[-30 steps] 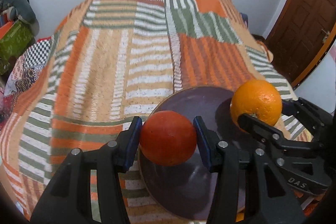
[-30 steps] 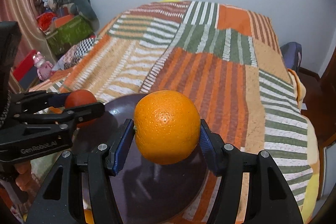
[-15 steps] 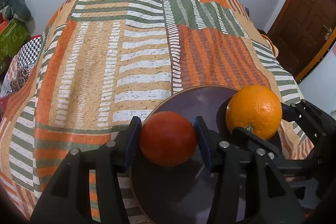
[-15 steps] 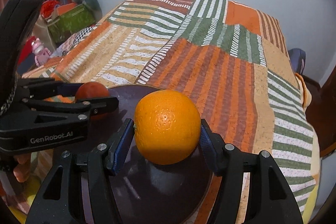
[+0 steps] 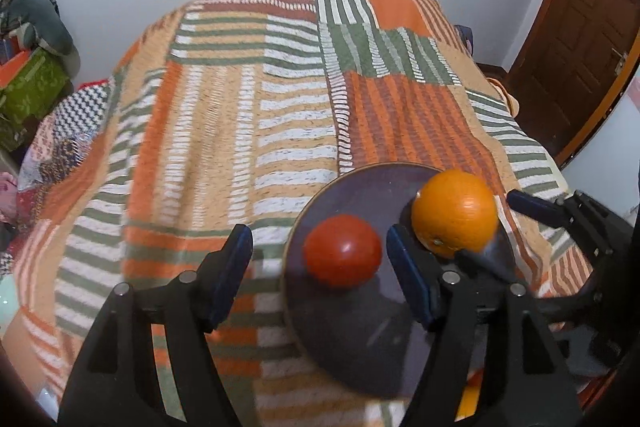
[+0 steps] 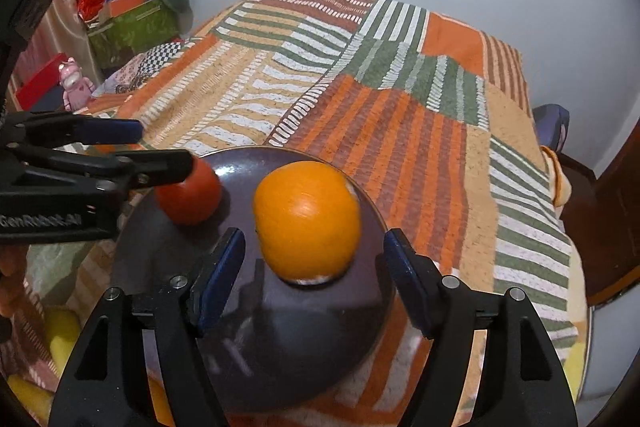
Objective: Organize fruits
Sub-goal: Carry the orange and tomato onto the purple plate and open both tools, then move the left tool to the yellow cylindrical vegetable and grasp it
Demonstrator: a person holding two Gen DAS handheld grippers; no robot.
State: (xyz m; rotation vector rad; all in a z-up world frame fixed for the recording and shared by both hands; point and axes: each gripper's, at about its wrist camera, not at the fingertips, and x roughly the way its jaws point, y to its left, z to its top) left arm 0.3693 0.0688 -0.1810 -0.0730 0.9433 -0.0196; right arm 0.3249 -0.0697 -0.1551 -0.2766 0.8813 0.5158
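Looking down the left gripper (image 5: 320, 267), the jaws stand wide apart and have just been opening, with nothing pressed between the blue pads. The red fruit (image 5: 342, 250) sits on the dark plate (image 5: 360, 339), between the two fingers but well over toward the right-hand one, and clear daylight shows on either side of it. It touches neither pad; it rests on the plate's surface near the left part of the rim.

Over to the right gripper (image 6: 314, 255), and it's the same story: jaws spread, just been opening, and the orange (image 6: 307, 221) lies loose between them, a gap showing at each pad. The orange is a little blurred, with a pale smear under it where it meets the plate (image 6: 288, 359). It sits ahead of the fingertips, nearer the plate's far right edge.

From the right wrist view, the left gripper (image 6: 132, 147) reaches in from the left side, its near finger crossing in front of the red fruit (image 6: 188, 197). From the left wrist view, the right gripper (image 5: 520, 223) comes in from the right, one finger tucked under the orange (image 5: 454, 213) and the other out beyond it.

Two fruits on the plate, side by side and just apart, red to the left, orange to the right. The plate rests on the striped patchwork bedspread (image 5: 240, 131).
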